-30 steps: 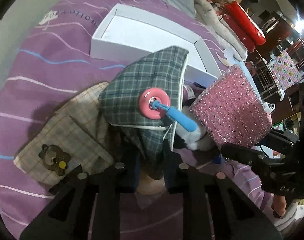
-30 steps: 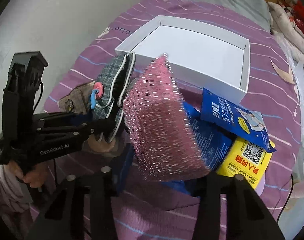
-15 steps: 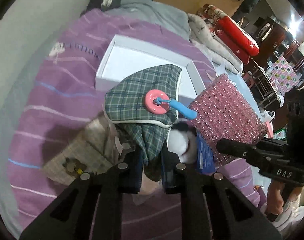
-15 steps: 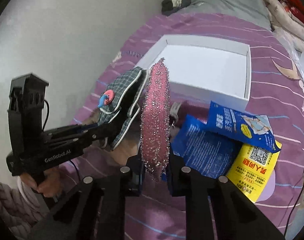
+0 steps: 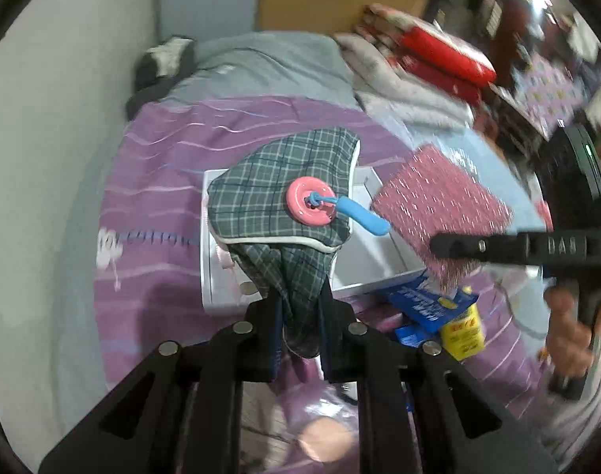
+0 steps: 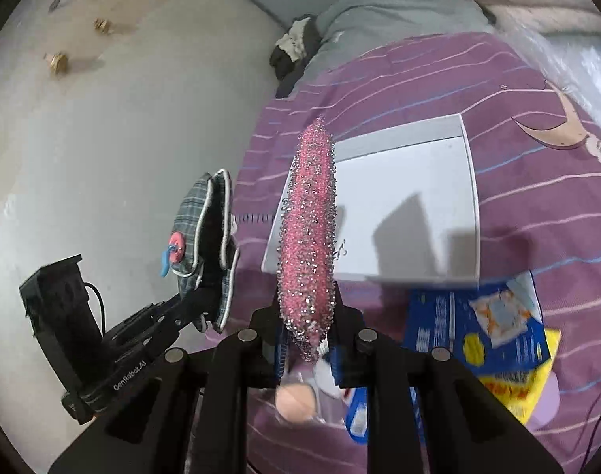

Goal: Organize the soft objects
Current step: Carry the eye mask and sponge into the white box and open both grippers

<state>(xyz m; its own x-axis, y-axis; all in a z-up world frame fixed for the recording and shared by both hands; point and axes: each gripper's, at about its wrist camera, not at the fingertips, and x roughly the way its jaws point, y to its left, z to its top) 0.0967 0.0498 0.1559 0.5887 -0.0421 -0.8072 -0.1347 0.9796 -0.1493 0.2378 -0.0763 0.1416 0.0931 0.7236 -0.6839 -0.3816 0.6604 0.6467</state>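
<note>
My left gripper (image 5: 300, 308) is shut on the lower edge of a green plaid cloth pouch (image 5: 276, 193) with a pink ring and blue tab; the pouch hangs lifted above the white shallow box (image 5: 379, 264). In the right wrist view the same pouch (image 6: 205, 237) is held up at the left by that gripper (image 6: 205, 308). My right gripper (image 6: 308, 328) is shut on a pink glittery scouring pad (image 6: 310, 229), seen edge-on and raised over the box's (image 6: 419, 197) left rim. The pad (image 5: 438, 205) also shows in the left wrist view, held by the other gripper.
The box lies on a purple striped bedspread (image 6: 537, 138). Blue and yellow packets (image 6: 494, 339) lie beside the box's near side. A grey pillow (image 5: 268, 67) and folded red and white blankets (image 5: 426, 63) are at the bed's head. A wall (image 6: 102, 138) runs along the left.
Both grippers have risen with their loads and come over the white box. The right gripper closed on the pink pad and rolled, turning the pad edge-on. The beige bear pouch has left the view.
</note>
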